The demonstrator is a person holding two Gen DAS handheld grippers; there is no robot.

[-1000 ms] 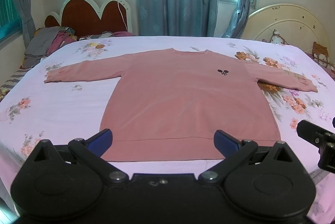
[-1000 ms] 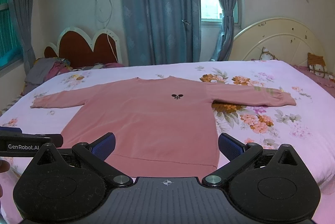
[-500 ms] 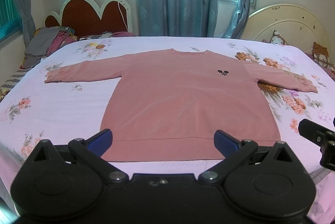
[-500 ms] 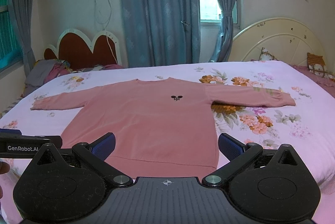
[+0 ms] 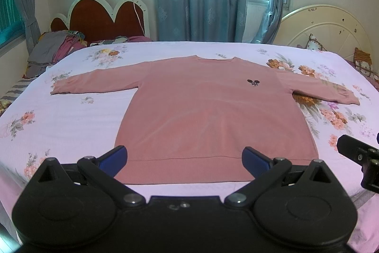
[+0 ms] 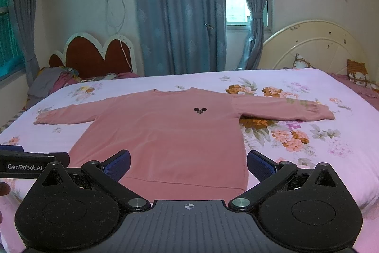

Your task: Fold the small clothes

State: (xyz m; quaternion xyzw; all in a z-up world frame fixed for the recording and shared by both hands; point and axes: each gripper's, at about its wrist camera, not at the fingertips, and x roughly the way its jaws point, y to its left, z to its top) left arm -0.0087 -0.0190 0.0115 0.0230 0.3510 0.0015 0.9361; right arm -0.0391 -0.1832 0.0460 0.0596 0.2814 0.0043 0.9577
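"GenRobot.AI" lettering shows on the left gripper (image 6: 33,164); pink sweater (image 5: 213,115) lies flat on the floral bed (image 5: 71,115), sleeves spread; both grippers' jaws gape empty near its hem; right gripper (image 6: 188,164) likewise.

Matt pink knit sweater (image 5: 213,115) on smooth floral cotton-like bedsheet (image 5: 71,120).

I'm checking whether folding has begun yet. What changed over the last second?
Almost nothing. The right gripper drifted very slightly; the left gripper kept its place. Both stayed open and empty, short of the hem. The pink sweater stayed flat on the bed, sleeves spread, untouched.
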